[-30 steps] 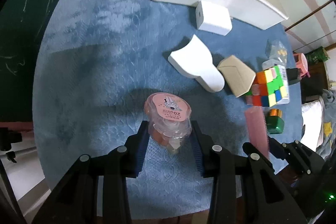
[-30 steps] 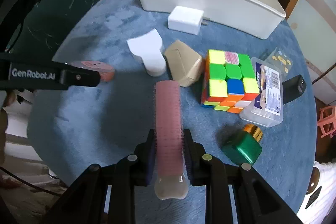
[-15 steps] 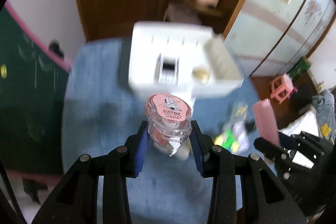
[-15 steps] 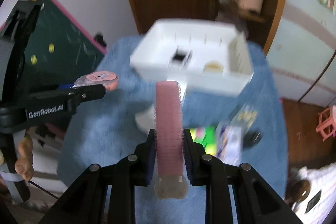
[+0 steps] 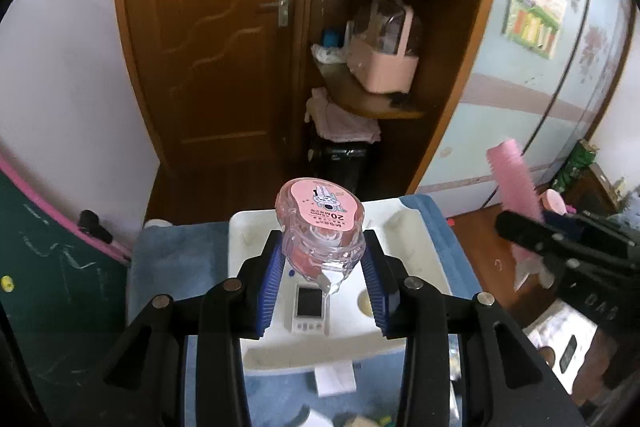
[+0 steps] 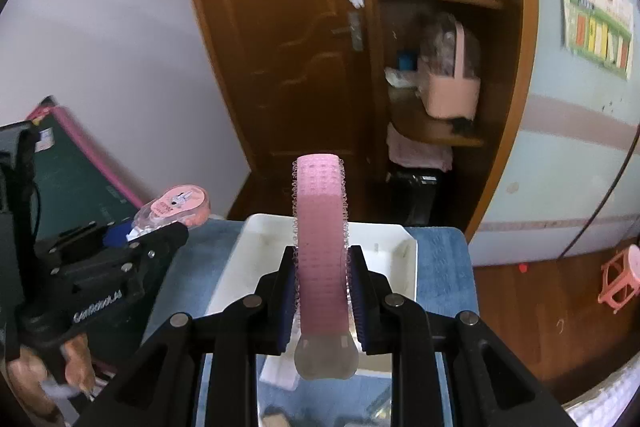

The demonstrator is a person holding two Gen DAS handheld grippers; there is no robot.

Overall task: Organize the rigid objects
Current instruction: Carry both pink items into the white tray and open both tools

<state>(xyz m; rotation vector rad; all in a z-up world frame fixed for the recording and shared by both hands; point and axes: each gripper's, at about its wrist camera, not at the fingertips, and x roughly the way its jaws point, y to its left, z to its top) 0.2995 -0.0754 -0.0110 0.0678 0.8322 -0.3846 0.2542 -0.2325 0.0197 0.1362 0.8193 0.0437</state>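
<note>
- Nearest us, the left hand-held gripper (image 5: 322,277) is clamped on the pink-lidded correction tape (image 5: 321,227), its blue pads pressing both clear sides; we judge the grip firm enough to carry.
- The right hand-held gripper (image 6: 322,301) is closed on the pink hair roller (image 6: 320,243), which stands up between the pads, clear end nearest the camera.
- Both things hang in the air above the near rim of the white bin (image 5: 256,351), which sits at the far edge of the blue-covered surface (image 5: 176,259).
- Inside the bin lie a small white device with a screen (image 5: 307,311) and a round item (image 5: 366,301) near the right wall.
- We should lower each thing over bare bin floor, clear of those two, and release low, one side each, so nothing bounces out.
- A white block (image 5: 335,379) rests just outside the near wall.
</note>
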